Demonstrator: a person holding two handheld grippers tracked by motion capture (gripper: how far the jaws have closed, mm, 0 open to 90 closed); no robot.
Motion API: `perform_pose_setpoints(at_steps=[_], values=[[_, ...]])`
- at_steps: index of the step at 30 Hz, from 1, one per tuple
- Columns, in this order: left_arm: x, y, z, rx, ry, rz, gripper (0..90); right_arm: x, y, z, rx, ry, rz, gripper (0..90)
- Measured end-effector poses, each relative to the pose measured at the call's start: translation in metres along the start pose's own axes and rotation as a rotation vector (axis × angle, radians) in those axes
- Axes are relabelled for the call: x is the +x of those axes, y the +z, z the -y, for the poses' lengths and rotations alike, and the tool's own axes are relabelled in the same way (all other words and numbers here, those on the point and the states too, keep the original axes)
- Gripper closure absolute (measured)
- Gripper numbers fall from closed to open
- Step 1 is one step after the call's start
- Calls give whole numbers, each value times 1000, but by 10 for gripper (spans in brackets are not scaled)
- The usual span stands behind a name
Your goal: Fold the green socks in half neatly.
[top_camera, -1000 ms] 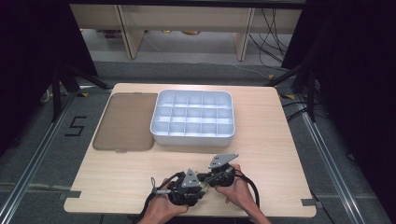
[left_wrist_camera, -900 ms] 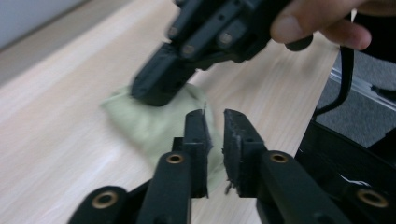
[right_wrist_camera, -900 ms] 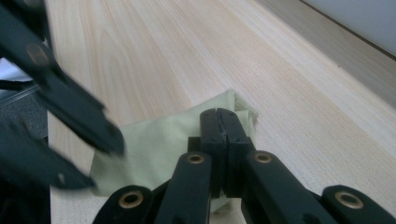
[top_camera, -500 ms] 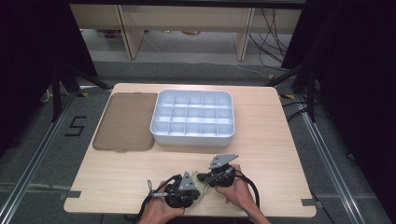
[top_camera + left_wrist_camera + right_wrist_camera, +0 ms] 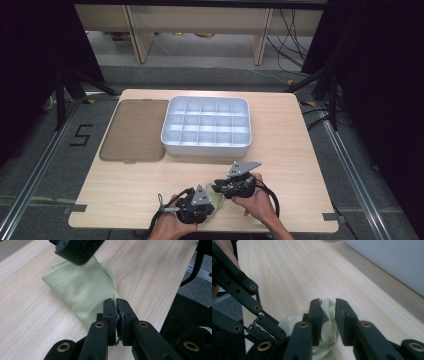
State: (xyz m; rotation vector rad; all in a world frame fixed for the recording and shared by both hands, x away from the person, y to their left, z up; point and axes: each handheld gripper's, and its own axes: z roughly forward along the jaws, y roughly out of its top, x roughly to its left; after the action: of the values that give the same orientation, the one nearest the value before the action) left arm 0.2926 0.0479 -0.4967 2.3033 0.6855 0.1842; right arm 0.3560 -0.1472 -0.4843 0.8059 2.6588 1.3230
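Observation:
A pale green folded cloth (image 5: 82, 287) lies on the wooden table near its front edge (image 5: 216, 199). My left gripper (image 5: 116, 302) is shut on the cloth's near corner, and a thin bit of fabric shows between its pads. In the high view it (image 5: 210, 204) points right toward the cloth. My right gripper (image 5: 328, 305) hovers over the cloth's other end (image 5: 325, 322). Its jaws have just been opening and stand slightly apart, with the fabric under and between them but not pressed. In the left gripper view the right gripper (image 5: 75, 250) hangs above the cloth's far part.
A white tray (image 5: 205, 148) with several empty compartments stands at the table's middle back. A flat brown lid (image 5: 135, 130) lies to its left. The front edge of the table is close to both hands.
The left hand and its gripper have edged slightly toward the table's near edge. The right hand stays where it was.

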Motion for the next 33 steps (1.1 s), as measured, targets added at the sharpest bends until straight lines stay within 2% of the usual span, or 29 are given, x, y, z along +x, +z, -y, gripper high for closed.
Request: perform_pose_setpoints(at_steps=[1, 4, 5, 8, 10, 15, 16, 17, 18, 20, 23, 24, 26, 28, 29, 33], values=[[0, 0, 0, -6, -8, -1, 846, 0, 2, 1, 10, 14, 1, 649], [0, 0, 0, -5, -8, 0, 844, 2, 6, 1, 35, 22, -1, 602], [0, 0, 0, -2, -6, 1, 838, 1, 10, 1, 57, 34, -2, 551], [-1, 0, 0, -2, -7, 1, 834, -1, 14, 2, 76, 41, 4, 528], [0, 0, 0, 4, 5, 4, 829, -5, 19, 5, 107, 89, -7, 509], [-1, -1, 1, -1, -4, 4, 820, -7, 24, 9, 109, 103, -15, 512], [-3, 0, 2, -1, -22, 8, 818, -7, 24, 9, 117, 125, -26, 512], [-2, -2, 2, 9, 11, 4, 815, -8, 24, 10, 115, 138, -32, 512], [-2, -2, 2, 9, 11, 4, 812, -8, 24, 10, 115, 138, -32, 512], [-2, -1, 2, 8, 7, 7, 812, -10, 24, 12, 111, 160, -61, 528], [-1, -2, 2, 13, 10, 5, 813, -11, 24, 12, 110, 155, -62, 543], [-2, -1, 2, 7, -15, 15, 813, -10, 25, 12, 110, 156, -62, 549], [-1, -1, 3, 10, -3, 7, 812, -11, 25, 13, 103, 166, -82, 588], [-2, -1, 3, 6, -12, 18, 813, -11, 26, 15, 91, 182, -100, 622], [0, -1, 2, 7, 3, 19, 813, -12, 26, 15, 90, 181, -105, 630], [0, -1, 3, 4, -3, 23, 813, -11, 26, 15, 93, 180, -107, 650]])
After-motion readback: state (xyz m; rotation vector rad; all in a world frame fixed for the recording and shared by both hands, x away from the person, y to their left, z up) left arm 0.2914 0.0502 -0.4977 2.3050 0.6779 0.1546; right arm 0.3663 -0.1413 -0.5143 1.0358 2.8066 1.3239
